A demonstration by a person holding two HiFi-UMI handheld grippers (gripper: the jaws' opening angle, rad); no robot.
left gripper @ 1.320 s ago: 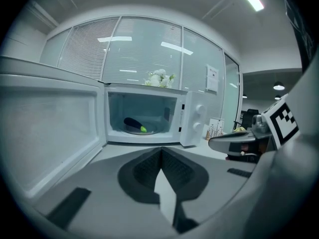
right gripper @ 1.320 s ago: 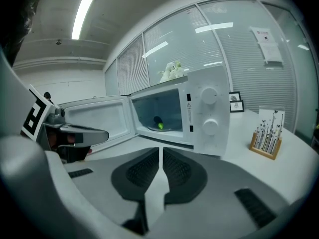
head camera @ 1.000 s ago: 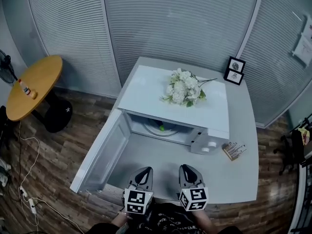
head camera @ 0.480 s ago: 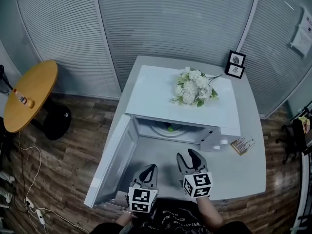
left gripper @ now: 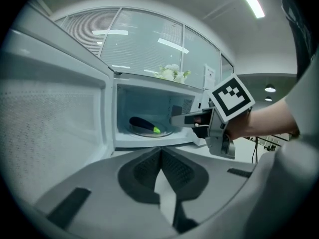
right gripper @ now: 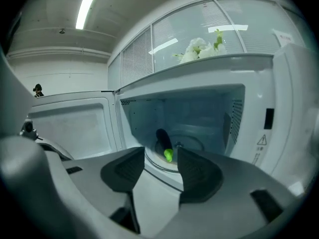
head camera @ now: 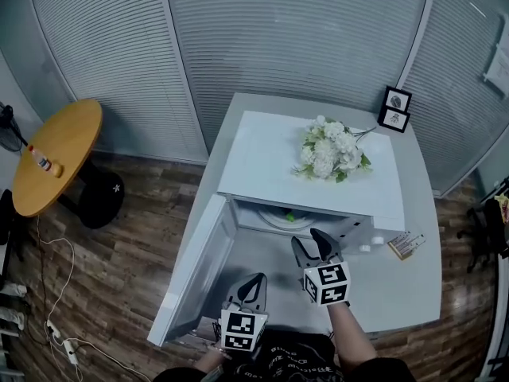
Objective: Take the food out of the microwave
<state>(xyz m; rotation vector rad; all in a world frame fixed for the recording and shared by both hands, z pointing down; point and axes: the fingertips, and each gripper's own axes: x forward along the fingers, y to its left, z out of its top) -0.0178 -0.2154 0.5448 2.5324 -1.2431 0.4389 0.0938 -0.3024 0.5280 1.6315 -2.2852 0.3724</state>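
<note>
Dark purple eggplant (right gripper: 162, 139), one item, green stem end nearest me, lying on the glass turntable (right gripper: 193, 145) inside the microwave (right gripper: 204, 108), whose door (right gripper: 70, 123) stands swung wide to the left of both my tools. Right gripper (right gripper: 161, 156): released, its jaws have just been opening and now stand wide apart with nothing between the pads; it sits just outside the oven mouth, pointing into the cavity and a little downward. From this tool the eggplant lies straight ahead and slightly below, framed in the gap between the jaw tips but not yet reached. Its long axis runs nearly along the line my tool points, dark end at the back, green end toward the opening, so I judge the jaws would straddle its width if pushed straight in. Left gripper (left gripper: 160, 156): clenched, jaws together on nothing, held back near my body and well short of the oven; from it the eggplant lies ahead and lies crosswise, green end to the right. The right hand is clearly the nearer of the two, and I judge the reach falls to it. Also noted: white flowers (head camera: 332, 150) on the microwave's top, above and beyond both tools, out of the path.
</note>
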